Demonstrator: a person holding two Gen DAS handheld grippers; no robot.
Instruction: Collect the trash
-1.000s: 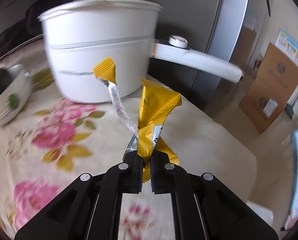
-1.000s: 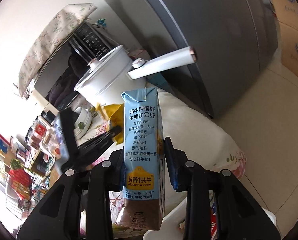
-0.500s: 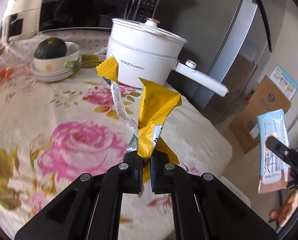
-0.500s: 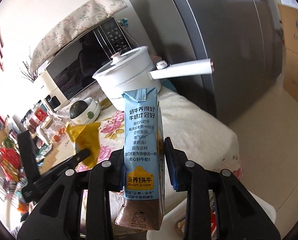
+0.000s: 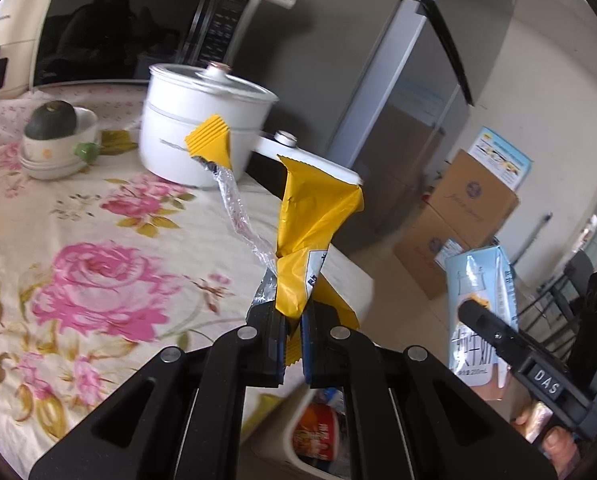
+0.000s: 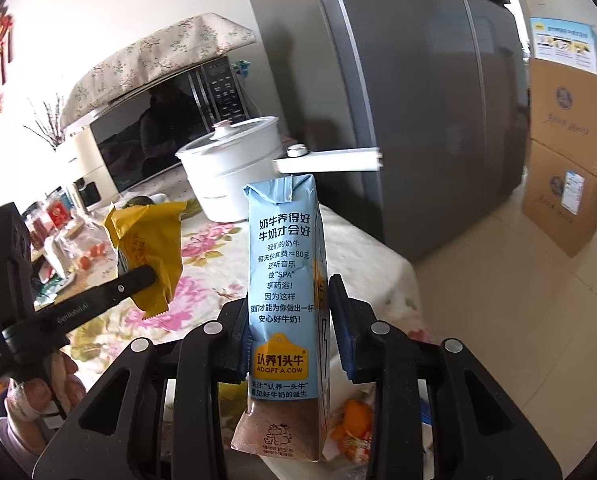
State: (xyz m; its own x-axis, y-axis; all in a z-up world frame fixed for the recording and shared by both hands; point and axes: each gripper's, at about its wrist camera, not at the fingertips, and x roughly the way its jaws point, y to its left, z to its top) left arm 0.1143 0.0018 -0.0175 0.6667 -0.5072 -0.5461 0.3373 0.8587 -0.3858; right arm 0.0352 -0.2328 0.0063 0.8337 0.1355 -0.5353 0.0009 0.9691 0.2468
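Observation:
My left gripper [image 5: 294, 320] is shut on a crumpled yellow wrapper [image 5: 314, 216] with a clear plastic tail [image 5: 238, 208], held up over the floral tablecloth [image 5: 78, 240]. From the right wrist view the same wrapper [image 6: 148, 248] shows at the left, pinched in the left gripper [image 6: 146, 276]. My right gripper [image 6: 288, 312] is shut on an upright light-blue milk carton [image 6: 284, 280]; this carton [image 5: 482, 312] appears at the right of the left wrist view. Below both grippers sits a white bin [image 5: 282, 452] with packaging [image 5: 314, 432] inside, partly hidden by the fingers.
A white lidded pot [image 5: 206, 136] with a long handle [image 6: 330, 164] stands at the table's far corner. Beside it is a bowl with a dark squash [image 5: 52, 120]. A grey fridge [image 6: 418, 100] and stacked cardboard boxes [image 6: 566, 160] stand beyond the table edge.
Both grippers have drawn back from the pot, which now looks smaller and farther. The bin has come into view beneath them. Both grips are unchanged.

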